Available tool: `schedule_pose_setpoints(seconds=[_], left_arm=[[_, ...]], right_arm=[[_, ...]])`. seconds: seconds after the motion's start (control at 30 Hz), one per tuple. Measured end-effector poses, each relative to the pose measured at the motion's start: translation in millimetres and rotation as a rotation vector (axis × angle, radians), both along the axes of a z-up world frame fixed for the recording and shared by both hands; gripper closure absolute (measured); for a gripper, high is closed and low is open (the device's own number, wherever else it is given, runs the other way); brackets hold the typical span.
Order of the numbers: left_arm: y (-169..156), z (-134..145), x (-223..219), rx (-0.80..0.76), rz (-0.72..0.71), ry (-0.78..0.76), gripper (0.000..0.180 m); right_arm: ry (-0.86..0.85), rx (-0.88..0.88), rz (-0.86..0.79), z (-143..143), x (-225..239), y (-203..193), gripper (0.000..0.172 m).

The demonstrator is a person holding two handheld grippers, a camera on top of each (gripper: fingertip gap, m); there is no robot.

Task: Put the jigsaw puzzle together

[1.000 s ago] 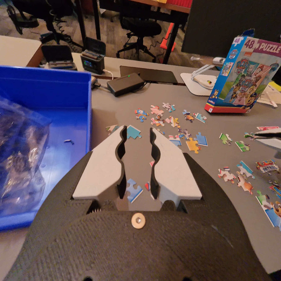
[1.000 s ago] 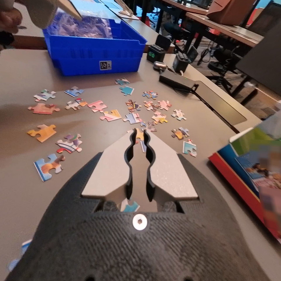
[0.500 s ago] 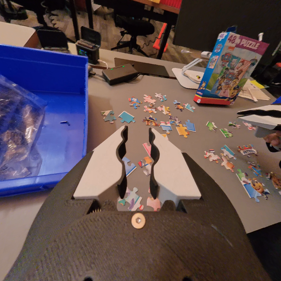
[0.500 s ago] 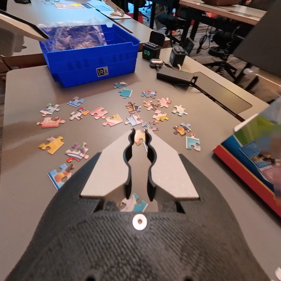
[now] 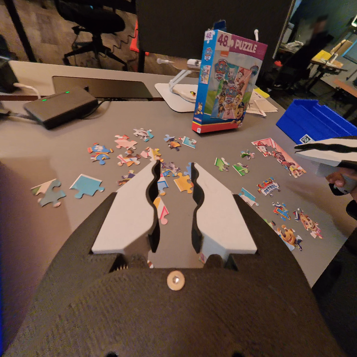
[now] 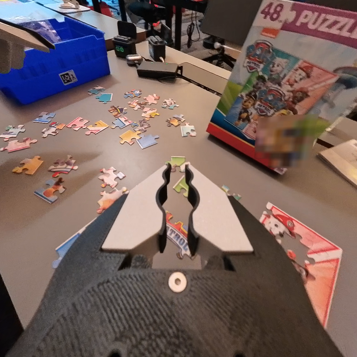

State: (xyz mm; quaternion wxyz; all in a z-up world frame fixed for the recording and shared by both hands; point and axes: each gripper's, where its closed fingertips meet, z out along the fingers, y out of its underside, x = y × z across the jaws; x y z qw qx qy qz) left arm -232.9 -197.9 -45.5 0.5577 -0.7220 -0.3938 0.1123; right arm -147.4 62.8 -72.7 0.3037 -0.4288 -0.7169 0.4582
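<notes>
Puzzle pieces (image 5: pixel 181 183), thin, light and stiff, are scattered flat across the grey table (image 5: pixel 135 116).
Edge grips seem needed; the left gripper (image 5: pixel 174 166) and right gripper (image 6: pixel 177 168) are parted, empty, above them.

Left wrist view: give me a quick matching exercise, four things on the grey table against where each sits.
Things:
1. upright cardboard puzzle box
2. black power brick with green lights
3. orange-yellow puzzle piece
4. blue plastic bin

Places:
A. far left
B. right edge
C. seen between the left gripper's open fingers, on the table
D. far side, right of centre

Pairs: 1-D, 2-A, 3-C, 4-B
</notes>
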Motion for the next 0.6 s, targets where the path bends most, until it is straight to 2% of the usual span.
schedule_pose_setpoints(seconds=[0.23,0.6], left_arm=[[38.4,-2.9,-17.4,-0.104,-0.030,0.009,0.151],[72.9,3.6,-40.5,-0.071,-0.075,0.014,0.150]], right_arm=[[0.004,0.012,-0.068,1.7,17.7,26.8,0.156],[-0.014,-0.013,-0.151,-9.2,36.2,55.7,0.154]])
